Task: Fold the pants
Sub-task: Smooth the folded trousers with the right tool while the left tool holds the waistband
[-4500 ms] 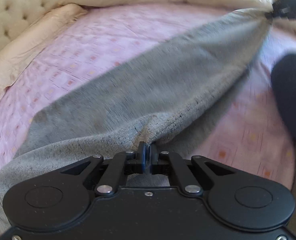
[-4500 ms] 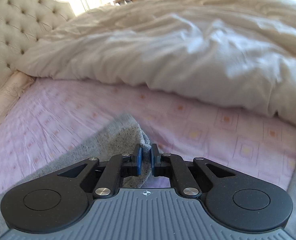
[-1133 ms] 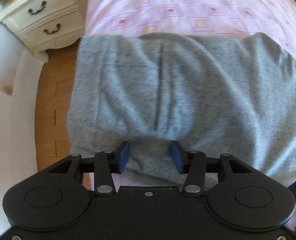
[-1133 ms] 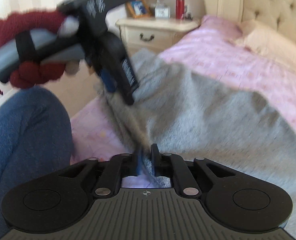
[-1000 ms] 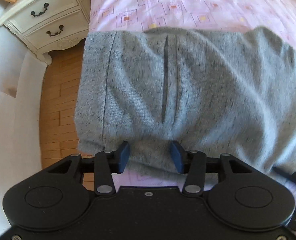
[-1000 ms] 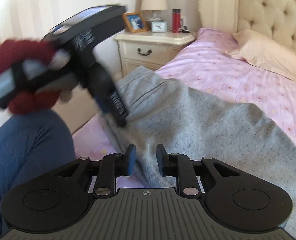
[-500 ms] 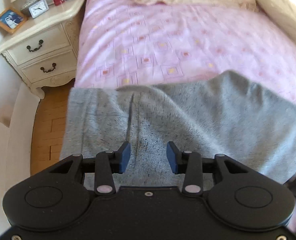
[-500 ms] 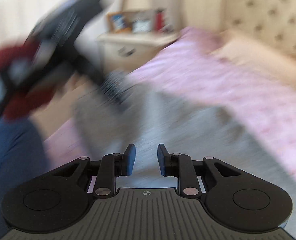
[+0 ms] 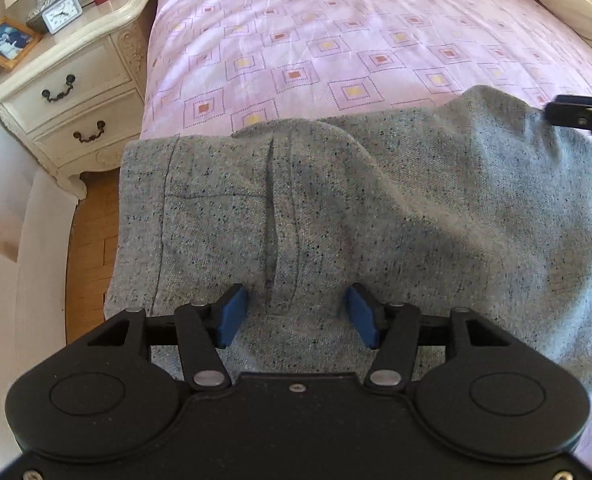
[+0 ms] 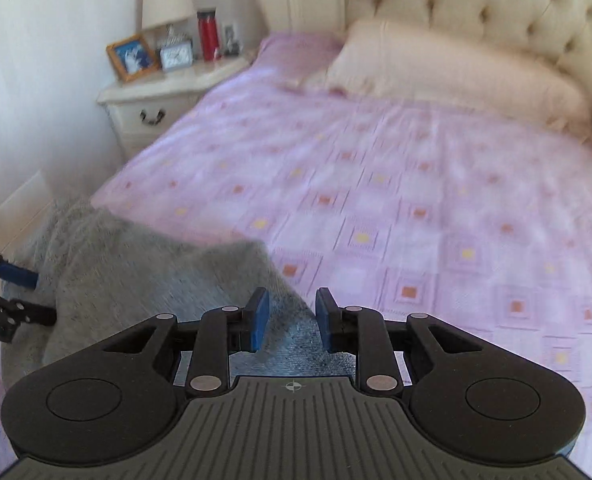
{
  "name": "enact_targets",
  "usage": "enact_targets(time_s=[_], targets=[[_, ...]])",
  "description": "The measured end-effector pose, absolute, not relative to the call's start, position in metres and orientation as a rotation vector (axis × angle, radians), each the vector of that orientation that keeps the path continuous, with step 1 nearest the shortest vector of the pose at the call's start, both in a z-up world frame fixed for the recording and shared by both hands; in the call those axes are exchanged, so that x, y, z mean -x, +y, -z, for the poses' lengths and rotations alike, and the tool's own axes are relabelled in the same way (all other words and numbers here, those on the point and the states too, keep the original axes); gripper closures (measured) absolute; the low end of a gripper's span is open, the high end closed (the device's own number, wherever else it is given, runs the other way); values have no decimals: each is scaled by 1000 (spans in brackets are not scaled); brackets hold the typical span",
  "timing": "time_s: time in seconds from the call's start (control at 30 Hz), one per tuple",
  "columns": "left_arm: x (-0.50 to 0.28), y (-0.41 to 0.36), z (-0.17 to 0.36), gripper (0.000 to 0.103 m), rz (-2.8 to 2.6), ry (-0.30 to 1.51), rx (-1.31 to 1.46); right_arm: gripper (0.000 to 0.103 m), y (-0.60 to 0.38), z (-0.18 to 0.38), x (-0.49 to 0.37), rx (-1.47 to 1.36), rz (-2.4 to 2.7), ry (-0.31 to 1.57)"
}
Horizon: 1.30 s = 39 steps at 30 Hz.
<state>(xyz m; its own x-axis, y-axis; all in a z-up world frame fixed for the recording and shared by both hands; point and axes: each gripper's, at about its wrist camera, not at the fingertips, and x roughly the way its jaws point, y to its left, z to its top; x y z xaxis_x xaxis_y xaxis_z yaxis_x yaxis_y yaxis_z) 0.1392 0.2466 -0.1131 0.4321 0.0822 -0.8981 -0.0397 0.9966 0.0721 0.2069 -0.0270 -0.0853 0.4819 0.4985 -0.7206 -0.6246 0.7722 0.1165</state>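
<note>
Lying across the near edge of the bed, the grey pants run lengthwise along that edge — the stitched waist end hangs off the corner beside the nightstand, the legs trail away to the other side. The left gripper hovers just above the waist end, its blue pads spread wide and just opened further, fabric showing between them but not pinched. The right gripper sits further along the cloth near its far edge, jaws part-way open and widening slightly, nothing clamped. So the left hand is nearer the waistband, the right nearer the legs; I'd guess the next fold brings one end along that long axis toward the other.
</note>
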Motion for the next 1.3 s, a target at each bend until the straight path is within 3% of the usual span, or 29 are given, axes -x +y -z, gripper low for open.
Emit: enact_targets(time_s=[0.13,0.17,0.2,0.53,0.77,0.9,1.07,1.3], targets=[[-139,250,113,41,-75,1113,-19,80,-27,88,-206,181,-743,862],[-140,251,114,41,-75,1113,-14,96,-29,86,-202,157,-777,856],[-140,251,114,41,-74,1113,-12,101,-30,82,-195,135,-804,848],[-140,252,113,41,-81,1111,-3,101,-4,80,-109,315,-904,798],[-140,251,113,41,-83,1112,-12,98,5,74,-108,367,-880,779],[-139,251,113,41,-83,1111,-7,81,-9,50,-122,251,-851,704],[-139,252,113,41,-83,1109,-6,76,-17,37,-151,134,-805,679],[-139,254,113,41,-78,1105,9,75,-20,49,-212,-25,-751,780]])
